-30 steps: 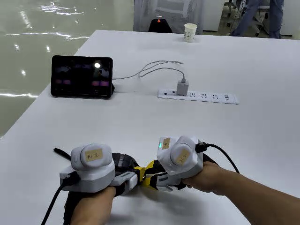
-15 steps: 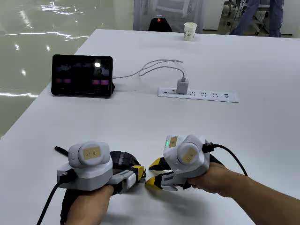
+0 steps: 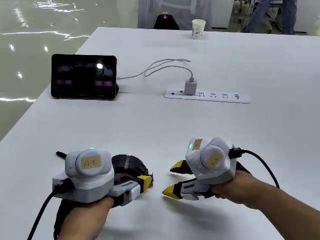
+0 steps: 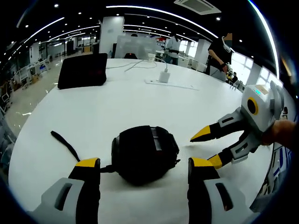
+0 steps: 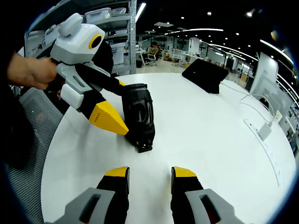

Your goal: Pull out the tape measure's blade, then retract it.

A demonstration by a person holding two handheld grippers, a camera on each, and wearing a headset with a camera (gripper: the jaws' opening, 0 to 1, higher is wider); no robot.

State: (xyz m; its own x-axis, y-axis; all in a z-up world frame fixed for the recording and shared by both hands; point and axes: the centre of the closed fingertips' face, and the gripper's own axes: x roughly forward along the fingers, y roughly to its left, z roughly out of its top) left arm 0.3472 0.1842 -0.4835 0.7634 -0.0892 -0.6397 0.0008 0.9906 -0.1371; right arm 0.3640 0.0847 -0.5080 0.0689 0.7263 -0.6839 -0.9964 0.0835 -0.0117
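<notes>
Near the front edge of the white table, the head view has a black tape measure lying between the spread jaws of the left gripper. The right gripper is just beside it, jaws apart and holding nothing. Toward the far left corner stands a tablet, with a power strip further right.

The left gripper view shows a gap between the tape measure and each yellow tip, and its strap trails left.

The right gripper view shows that gripper's own jaws parted over bare table, with the tape measure ahead.
</notes>
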